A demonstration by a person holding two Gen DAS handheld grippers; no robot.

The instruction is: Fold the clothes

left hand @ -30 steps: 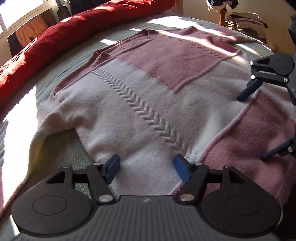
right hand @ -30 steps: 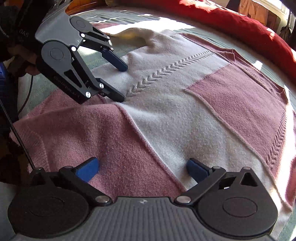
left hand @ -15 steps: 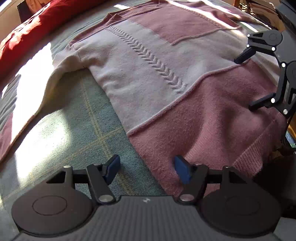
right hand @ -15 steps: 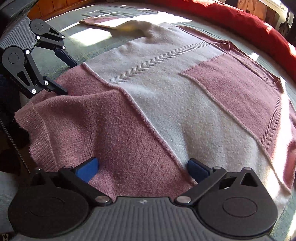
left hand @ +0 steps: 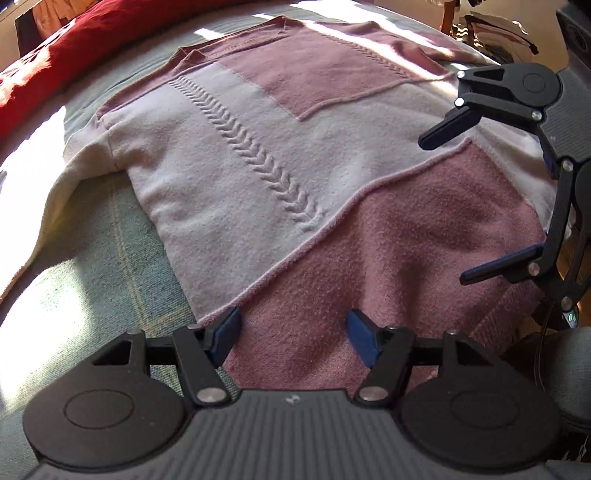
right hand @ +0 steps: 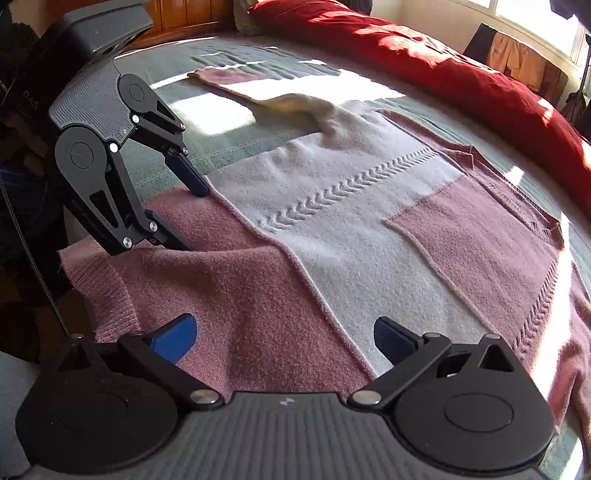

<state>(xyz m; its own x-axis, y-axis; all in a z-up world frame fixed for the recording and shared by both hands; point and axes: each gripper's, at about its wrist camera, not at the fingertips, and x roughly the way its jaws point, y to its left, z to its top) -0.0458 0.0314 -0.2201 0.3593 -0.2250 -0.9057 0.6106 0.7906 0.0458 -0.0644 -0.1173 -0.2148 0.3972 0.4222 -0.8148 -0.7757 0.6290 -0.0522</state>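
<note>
Here, left wrist view: the left gripper (left hand: 291, 334) has its jaws wide apart, empty, above the pink hem panel of the sweater (left hand: 258, 155), spread flat on the bed (left hand: 92, 280). Right wrist view: the right gripper (right hand: 282, 338), jaws likewise wide and empty, hovers over the same hem; pink and white panels lie smooth.

I note a grey-green plaid bed cover (left hand: 92, 280) under strong sun patches. A red duvet (right hand: 443, 70) lies bunched along its far side. Orange garments (right hand: 517, 55) hang near the window (right hand: 535, 14). Wooden panelling (right hand: 192, 14) stands behind.
</note>
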